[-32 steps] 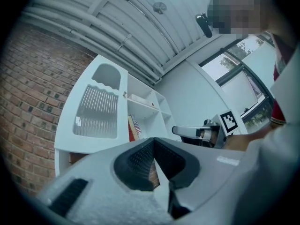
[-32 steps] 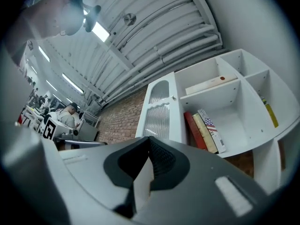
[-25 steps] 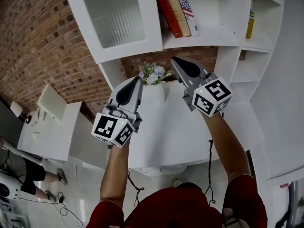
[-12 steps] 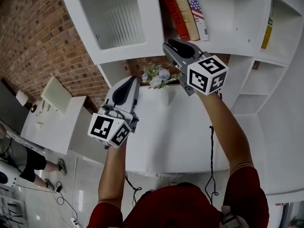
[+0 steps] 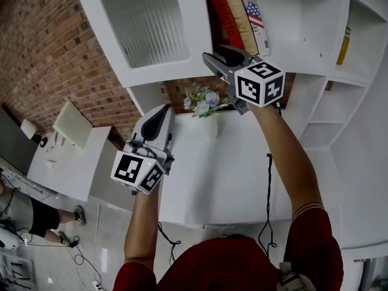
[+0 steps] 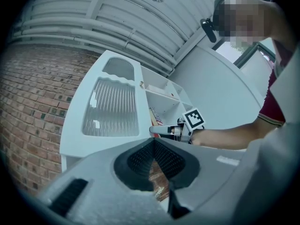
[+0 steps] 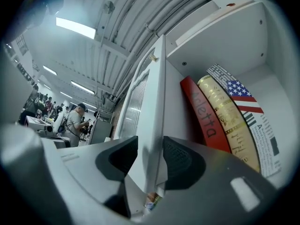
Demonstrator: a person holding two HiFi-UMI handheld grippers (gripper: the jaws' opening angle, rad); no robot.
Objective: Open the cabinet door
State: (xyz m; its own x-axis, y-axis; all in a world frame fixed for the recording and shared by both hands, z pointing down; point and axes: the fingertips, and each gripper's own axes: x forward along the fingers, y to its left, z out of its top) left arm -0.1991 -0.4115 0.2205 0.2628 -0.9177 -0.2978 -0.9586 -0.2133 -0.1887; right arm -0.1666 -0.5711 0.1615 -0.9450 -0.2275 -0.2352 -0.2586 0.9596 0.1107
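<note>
You are in the middle of the swing itself. The cabinet door (image 5: 151, 26) hangs above the counter's (image 5: 230, 174) far left corner and already stands well out from the cabinet. The shelf behind it is exposed, with its leaning books (image 5: 237, 16).

Your right tongs (image 5: 217, 54) straddle the door's free vertical edge near its lower corner. In the right gripper view one pad sits on each face of the panel, pressed against it, so they are gripping the door. Your left tongs (image 5: 162, 111) hover over the counter's left edge with their pads closed tip to tip and nothing between them.

The next move, as I judge it, is to carry the right tongs along an arc around the hinge side, not in a straight pull. A straight pull could twist the thin edge out of the pads. Let your wrist turn with the panel as it opens.

The door is a flat, smooth, white-painted frame, and that surface looks slippery. The ridged dark pads are what give you purchase on it. Its centre is a ribbed translucent pane with a scalloped top, so stay on the solid frame. A small bunch of pale flowers (image 5: 203, 99) stands at the counter's far edge, just below your right tongs. A rough brick wall (image 5: 54, 59) lies to the left.
</note>
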